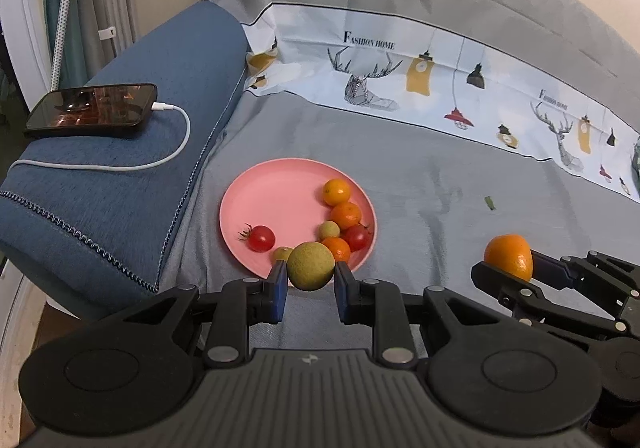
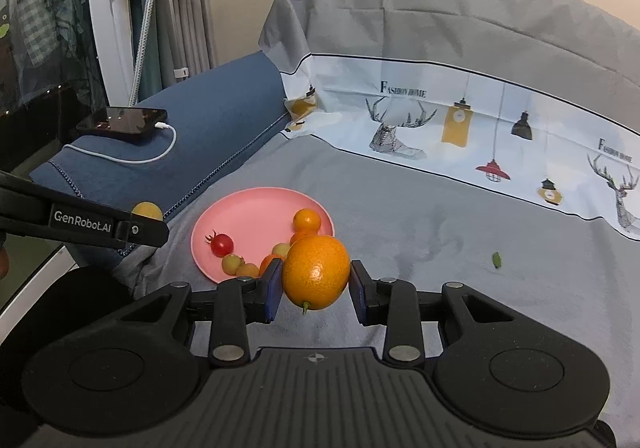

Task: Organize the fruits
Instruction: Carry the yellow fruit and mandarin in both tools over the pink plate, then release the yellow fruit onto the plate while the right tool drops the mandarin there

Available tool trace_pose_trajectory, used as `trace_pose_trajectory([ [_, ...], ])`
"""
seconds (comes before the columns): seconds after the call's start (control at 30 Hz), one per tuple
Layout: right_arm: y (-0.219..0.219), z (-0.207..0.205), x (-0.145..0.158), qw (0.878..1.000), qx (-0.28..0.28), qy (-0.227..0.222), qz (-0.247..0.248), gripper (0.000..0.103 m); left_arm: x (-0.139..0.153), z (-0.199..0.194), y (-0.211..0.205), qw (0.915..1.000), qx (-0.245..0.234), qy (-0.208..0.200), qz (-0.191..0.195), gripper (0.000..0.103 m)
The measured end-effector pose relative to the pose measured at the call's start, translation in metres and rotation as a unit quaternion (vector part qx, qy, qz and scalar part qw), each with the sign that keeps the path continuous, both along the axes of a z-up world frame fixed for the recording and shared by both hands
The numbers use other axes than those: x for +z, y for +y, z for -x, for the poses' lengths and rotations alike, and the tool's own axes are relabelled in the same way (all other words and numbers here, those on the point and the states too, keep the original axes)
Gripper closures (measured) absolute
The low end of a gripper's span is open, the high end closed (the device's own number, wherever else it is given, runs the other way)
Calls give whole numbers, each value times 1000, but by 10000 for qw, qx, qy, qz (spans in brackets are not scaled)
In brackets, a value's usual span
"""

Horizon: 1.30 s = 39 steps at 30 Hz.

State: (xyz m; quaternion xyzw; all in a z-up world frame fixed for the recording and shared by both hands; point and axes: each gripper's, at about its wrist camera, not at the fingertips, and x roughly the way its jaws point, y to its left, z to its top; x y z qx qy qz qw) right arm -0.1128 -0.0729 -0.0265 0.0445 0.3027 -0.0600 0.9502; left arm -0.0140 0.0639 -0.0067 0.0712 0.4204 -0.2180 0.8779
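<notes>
Left wrist: left gripper point(image 1: 311, 278) grips a seemingly green fruit point(image 1: 311, 266).

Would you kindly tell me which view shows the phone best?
The left wrist view: the phone lies large and near on the blue cushion, cable plugged in. The right wrist view shows it smaller and farther off.

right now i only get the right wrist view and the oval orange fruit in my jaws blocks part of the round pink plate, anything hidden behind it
Observer: Yes. Behind the oval orange fruit, a second red cherry tomato lies by the right rim of the round pink plate.
Operator: and what's the left gripper got, i see a yellow sliver
Observer: The left gripper is shut on a round yellow-green fruit, both blue pads against it, at the plate's near edge.
</notes>
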Motion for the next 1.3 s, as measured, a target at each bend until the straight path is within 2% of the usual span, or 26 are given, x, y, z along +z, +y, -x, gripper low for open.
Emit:
trace_pose_trajectory([
  [0.67,-6,-120,-50,9979,456,443,-117,67,-50,-108,-24,9983,129,392,-418,76],
  [1.1,-5,-170,-82,9949,713,706,81,67,-89,-152,-40,9957,91,563,-737,75],
  [1.13,-7,-173,-84,9949,694,731,61,66,-90,-154,-41,9955,47,600,-729,73],
  [1.17,-8,-176,-86,9949,681,748,28,64,-90,-155,-42,9954,-10,646,-706,54],
  [1.2,-8,-178,-86,9947,695,759,12,56,-90,-155,-43,9952,-37,685,-696,18],
  [1.23,-9,-179,-86,9943,729,779,12,51,-88,-155,-43,9953,6,660,-707,2],
  [1.3,-10,-179,-83,9946,730,736,56,32,-81,-148,-42,9966,72,451,-686,0],
])
